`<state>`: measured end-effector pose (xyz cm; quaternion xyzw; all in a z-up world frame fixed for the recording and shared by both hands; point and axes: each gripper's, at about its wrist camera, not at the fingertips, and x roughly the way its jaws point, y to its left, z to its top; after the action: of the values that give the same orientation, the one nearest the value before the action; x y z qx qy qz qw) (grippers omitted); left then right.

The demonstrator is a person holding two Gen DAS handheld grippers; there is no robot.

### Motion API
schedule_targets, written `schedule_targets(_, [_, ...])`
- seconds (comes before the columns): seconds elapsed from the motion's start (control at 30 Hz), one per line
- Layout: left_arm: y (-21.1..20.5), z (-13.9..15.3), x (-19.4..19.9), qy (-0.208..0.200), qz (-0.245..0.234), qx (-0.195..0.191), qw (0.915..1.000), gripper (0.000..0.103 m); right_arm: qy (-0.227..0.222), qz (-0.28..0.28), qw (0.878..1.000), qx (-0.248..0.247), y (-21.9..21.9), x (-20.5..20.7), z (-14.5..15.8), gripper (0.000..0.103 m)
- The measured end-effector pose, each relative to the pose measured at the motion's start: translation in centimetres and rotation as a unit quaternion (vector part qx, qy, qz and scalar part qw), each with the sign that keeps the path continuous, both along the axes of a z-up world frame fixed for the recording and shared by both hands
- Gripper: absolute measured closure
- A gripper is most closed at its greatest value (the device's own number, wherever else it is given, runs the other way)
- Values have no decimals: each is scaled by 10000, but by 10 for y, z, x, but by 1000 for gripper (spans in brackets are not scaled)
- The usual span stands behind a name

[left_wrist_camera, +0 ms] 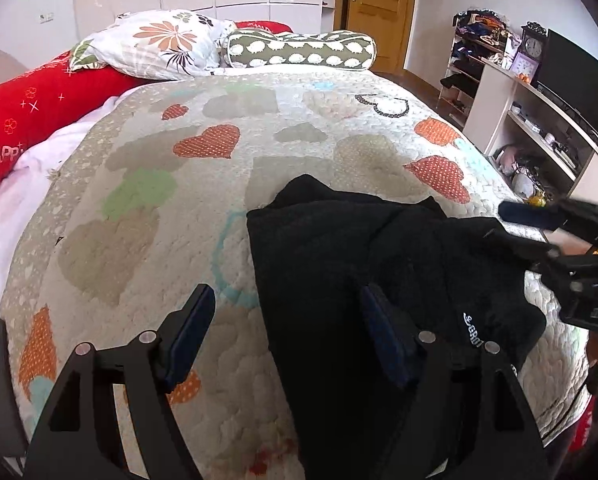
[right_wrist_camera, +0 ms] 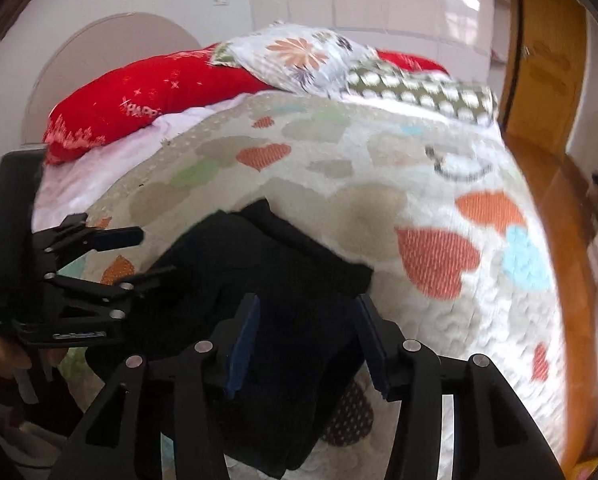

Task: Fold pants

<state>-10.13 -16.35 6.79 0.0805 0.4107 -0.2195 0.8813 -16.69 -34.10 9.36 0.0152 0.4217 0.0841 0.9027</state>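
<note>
Left gripper point(left_wrist_camera: 285, 320) sits nearest my lens, jaws standing well apart, nothing pressed between the pads; one finger hangs over bare quilt, the other over the near edge of the black pants point(left_wrist_camera: 379, 264). Right gripper point(right_wrist_camera: 305, 338) also reads as parted: I see dark cloth in the gap below it, yet neither pad bears on the fabric, so I log no grip. From the left camera the right gripper point(left_wrist_camera: 547, 232) shows at the right edge, hovering over the far side of the garment, somewhat blurred. From the right camera the left gripper point(right_wrist_camera: 139, 252) shows at the left, a hand point(right_wrist_camera: 3, 360) partly visible beneath it. Pants lie bunched in a rough folded heap on the near part of the heart-patterned quilt point(left_wrist_camera: 203, 184), toward its right side, a small white printed label facing up near the right edge of the heap. Beyond, along the left of the bed, a long red cushion point(left_wrist_camera: 39, 112) with white lettering. At the head, a floral pillow point(left_wrist_camera: 159, 44) leaning on it, and a green bolster point(left_wrist_camera: 299, 50) with white motifs just beside. Farther off: white wardrobe doors, a wooden door point(left_wrist_camera: 379, 8), and shelving point(left_wrist_camera: 539, 120) at right carrying a clock and a dark screen.
</note>
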Motion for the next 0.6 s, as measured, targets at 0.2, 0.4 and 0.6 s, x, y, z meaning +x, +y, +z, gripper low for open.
schedule_targets(0.2, [2, 2, -6, -44, 44, -16, 10000, 27, 171, -79, 9989, 421, -5, 7, -21, 63])
schedule_targets(0.4, [-1, -1, -8, -12, 38, 21, 10000, 27, 30, 36, 9998, 186, 3, 10, -13, 76])
schedule_targets(0.6, [-3, -5, -11, 89, -11, -25, 10000, 27, -17, -86, 9999, 148, -5, 7, -1, 61])
